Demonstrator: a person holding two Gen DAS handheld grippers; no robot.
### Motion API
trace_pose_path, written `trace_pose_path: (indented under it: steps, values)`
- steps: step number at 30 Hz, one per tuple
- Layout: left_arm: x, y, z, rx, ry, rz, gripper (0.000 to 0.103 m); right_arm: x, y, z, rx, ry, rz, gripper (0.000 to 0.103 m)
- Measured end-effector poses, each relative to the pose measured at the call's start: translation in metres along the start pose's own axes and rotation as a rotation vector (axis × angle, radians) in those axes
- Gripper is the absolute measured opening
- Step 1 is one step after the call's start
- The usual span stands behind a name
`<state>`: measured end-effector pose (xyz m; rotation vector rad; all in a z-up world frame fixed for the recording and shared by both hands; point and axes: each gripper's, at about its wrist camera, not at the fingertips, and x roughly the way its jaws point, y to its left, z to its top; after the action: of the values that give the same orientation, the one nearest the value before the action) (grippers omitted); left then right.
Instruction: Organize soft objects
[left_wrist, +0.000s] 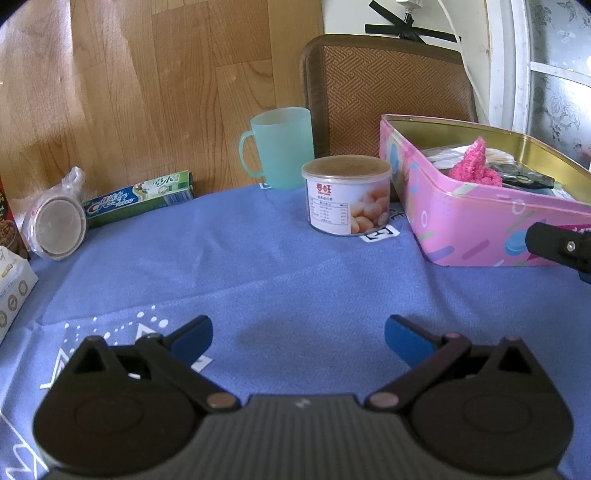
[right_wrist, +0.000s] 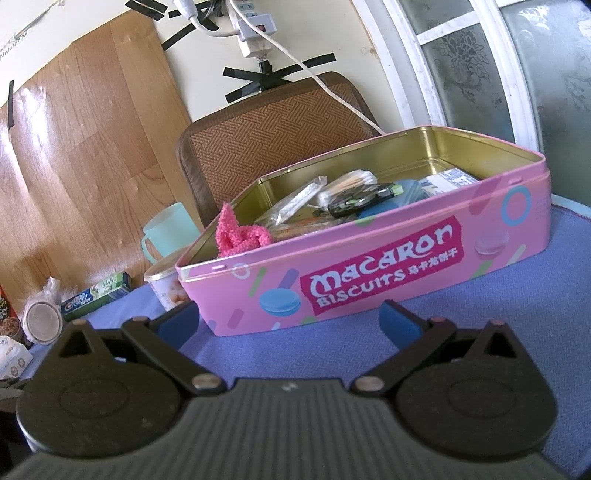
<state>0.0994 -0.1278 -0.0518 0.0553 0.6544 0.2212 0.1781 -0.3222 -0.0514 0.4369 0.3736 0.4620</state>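
Note:
A fuzzy pink soft item (left_wrist: 474, 166) lies inside the open pink Macaron Biscuits tin (left_wrist: 461, 229) at the right of the table. It also shows in the right wrist view (right_wrist: 236, 236) at the tin's (right_wrist: 369, 280) left corner, beside packets and small items. My left gripper (left_wrist: 298, 341) is open and empty over the blue cloth. My right gripper (right_wrist: 290, 325) is open and empty just in front of the tin's front wall. Part of the right gripper shows at the right edge of the left wrist view (left_wrist: 561, 247).
A snack can (left_wrist: 345, 195), a teal mug (left_wrist: 280, 147), a toothpaste box (left_wrist: 140, 201) and a bagged round lid (left_wrist: 55, 225) stand along the table's far side. Boxes (left_wrist: 11, 288) sit at the left edge. A woven chair back (left_wrist: 384, 96) is behind.

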Motion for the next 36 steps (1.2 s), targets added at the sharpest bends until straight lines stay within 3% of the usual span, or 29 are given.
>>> trace_pose_path:
  steps: [21, 23, 31, 36]
  values:
    - [-0.001, -0.001, -0.001, 0.005, 0.001, 0.015, 0.103, 0.0, 0.0, 0.0, 0.0, 0.0, -0.002, 0.103]
    - [-0.002, -0.001, 0.0, 0.005, -0.004, 0.02, 0.103, -0.002, 0.001, 0.0, -0.004, -0.001, -0.035, 0.103]
    - [-0.025, -0.011, 0.009, 0.014, 0.013, 0.028, 0.103, -0.041, -0.003, 0.016, -0.015, 0.016, -0.052, 0.103]
    - [-0.051, -0.018, 0.016, -0.016, 0.028, -0.03, 0.103, -0.067, -0.007, 0.023, -0.009, -0.007, -0.025, 0.103]
